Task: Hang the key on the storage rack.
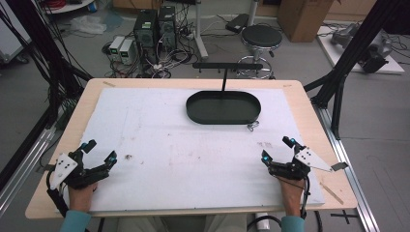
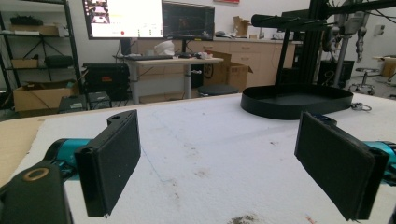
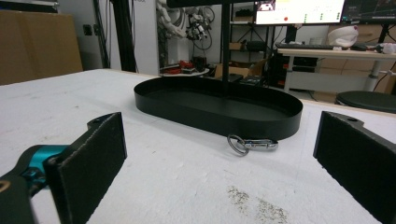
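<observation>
A black oval tray (image 1: 223,108) with an upright T-shaped stand (image 1: 225,67) sits at the far middle of the white mat; the same tray (image 2: 296,99) (image 3: 219,106) appears in both gripper views. A small metal clip with a ring (image 1: 252,126) (image 3: 252,144) lies on the mat just in front of the tray's right end. My left gripper (image 1: 100,152) (image 2: 217,163) rests near the front left of the mat, jaws wide open with nothing between them. My right gripper (image 1: 277,148) (image 3: 219,163) rests at the front right, also open and empty, pointing at the clip.
The white mat (image 1: 169,145) covers a wooden table (image 1: 309,106). A black stool (image 1: 261,36) and computer boxes (image 1: 154,29) stand on the floor beyond the far edge. Black frame posts (image 1: 338,92) flank the table. A dark smudge (image 1: 128,156) marks the mat near the left gripper.
</observation>
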### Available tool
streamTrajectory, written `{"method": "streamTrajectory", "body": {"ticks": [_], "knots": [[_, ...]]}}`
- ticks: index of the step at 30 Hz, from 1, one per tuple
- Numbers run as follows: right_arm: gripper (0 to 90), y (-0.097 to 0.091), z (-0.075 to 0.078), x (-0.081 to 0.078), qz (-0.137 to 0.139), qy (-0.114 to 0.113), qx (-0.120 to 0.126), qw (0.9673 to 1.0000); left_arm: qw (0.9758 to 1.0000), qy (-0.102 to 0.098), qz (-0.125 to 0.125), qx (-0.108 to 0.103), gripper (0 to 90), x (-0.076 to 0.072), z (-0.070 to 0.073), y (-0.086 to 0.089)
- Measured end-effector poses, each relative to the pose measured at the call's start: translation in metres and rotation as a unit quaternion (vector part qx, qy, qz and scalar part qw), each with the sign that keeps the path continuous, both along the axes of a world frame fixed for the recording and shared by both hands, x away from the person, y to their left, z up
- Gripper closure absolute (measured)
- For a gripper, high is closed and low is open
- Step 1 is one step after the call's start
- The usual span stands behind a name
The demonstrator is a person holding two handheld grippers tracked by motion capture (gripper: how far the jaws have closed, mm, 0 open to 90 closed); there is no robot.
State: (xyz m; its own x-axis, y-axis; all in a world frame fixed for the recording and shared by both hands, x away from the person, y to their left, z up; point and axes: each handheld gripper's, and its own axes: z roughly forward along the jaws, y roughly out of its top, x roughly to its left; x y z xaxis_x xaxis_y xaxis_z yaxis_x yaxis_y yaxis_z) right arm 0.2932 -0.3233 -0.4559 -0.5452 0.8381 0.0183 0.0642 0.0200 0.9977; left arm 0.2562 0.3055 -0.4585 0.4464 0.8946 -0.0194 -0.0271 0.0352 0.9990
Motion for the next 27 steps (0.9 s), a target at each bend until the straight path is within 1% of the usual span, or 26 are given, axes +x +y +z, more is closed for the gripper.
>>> {"method": "streamTrajectory", "body": {"ticks": [6,7,12,15,16,17,19,21,25,26,27], "knots": [[1.8,-0.001,0.0,0.001,0.001,0.002,0.005,1.0,1.0,0.0,0.0,-0.001,14.7,0.0,0.0,0.0],[1.8,-0.001,0.0,0.001,0.002,0.004,0.005,1.0,1.0,0.001,0.0,-0.003,14.7,0.0,0.0,0.0],[1.8,-0.001,0.001,0.002,0.0,0.004,0.005,1.0,1.0,0.001,0.0,-0.004,14.7,0.001,0.0,0.001],[1.8,-0.002,0.001,0.004,-0.001,0.018,0.009,0.9998,1.0,0.0,0.0,-0.003,14.7,0.0,0.0,0.0],[1.8,-0.002,0.002,0.005,0.002,0.027,0.013,0.9996,1.0,0.0,0.0,-0.003,14.8,0.0,0.0,0.0],[1.8,-0.003,0.003,0.008,0.005,0.027,0.01,0.9996,1.0,0.0,0.0,-0.003,14.8,0.0,0.0,0.0],[1.8,-0.002,0.006,0.011,0.011,0.035,0.006,0.9993,1.0,0.001,0.0,-0.004,14.8,0.0,0.0,0.001],[1.8,-0.001,0.012,0.013,0.017,0.039,0.004,0.9991,1.0,0.001,-0.001,-0.003,14.7,0.0,0.0,0.001],[1.8,0.0,0.027,0.021,0.021,0.041,-0.018,0.9988,1.0,0.001,0.0,-0.005,14.7,0.0,0.0,0.001],[1.8,0.001,0.031,0.023,0.02,0.048,-0.023,0.9984,1.0,0.001,0.0,-0.005,14.7,0.0,0.0,0.001],[1.8,0.001,0.034,0.027,0.019,0.048,-0.031,0.9982,1.0,0.001,-0.001,-0.004,14.7,0.0,0.0,0.001]]}}
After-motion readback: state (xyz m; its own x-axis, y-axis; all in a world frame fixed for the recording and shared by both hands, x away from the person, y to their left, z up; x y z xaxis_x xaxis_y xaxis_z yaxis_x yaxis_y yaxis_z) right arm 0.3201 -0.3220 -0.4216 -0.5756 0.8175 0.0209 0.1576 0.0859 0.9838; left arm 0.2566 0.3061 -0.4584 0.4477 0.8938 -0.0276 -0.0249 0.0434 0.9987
